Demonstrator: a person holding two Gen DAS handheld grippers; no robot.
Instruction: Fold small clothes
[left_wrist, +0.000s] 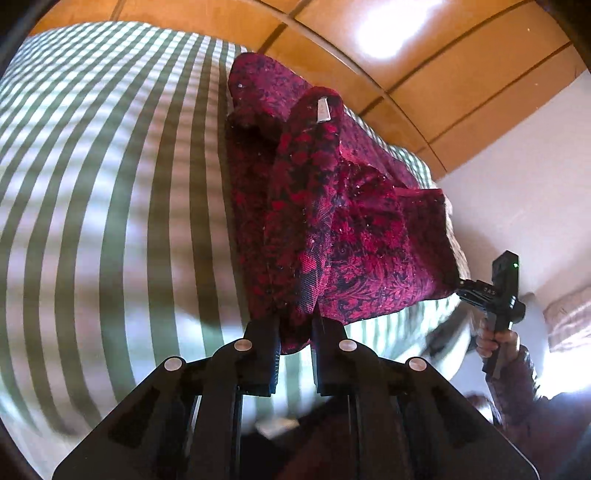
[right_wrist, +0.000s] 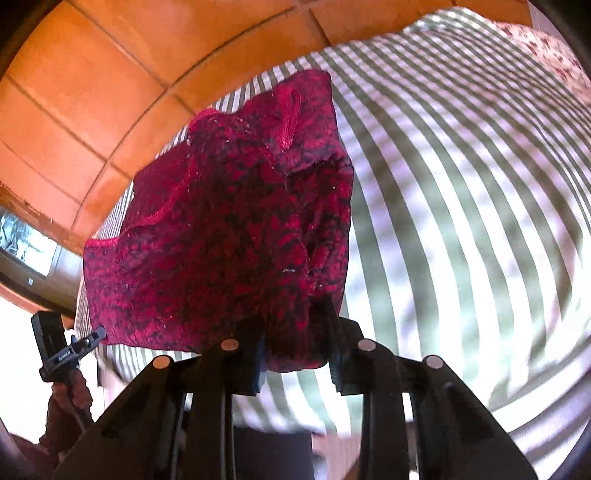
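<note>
Green-striped bedsheet (left_wrist: 110, 184) beside orange tiled floor (left_wrist: 461, 74), red patterned garment (left_wrist: 332, 221) pinched by left gripper (left_wrist: 295, 332) and right gripper (right_wrist: 295, 332).

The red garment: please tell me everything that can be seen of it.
The red garment is small, of soft knit-looking cloth, dark red with a black leafy pattern, plain red stitched hems and a pale label near its far end. It is partly folded and bunched, stretched above the green-and-white striped bedcover. The left hand-held gripper pinches one near corner, and the right hand-held gripper pinches the other; both are shut on the cloth.
</note>
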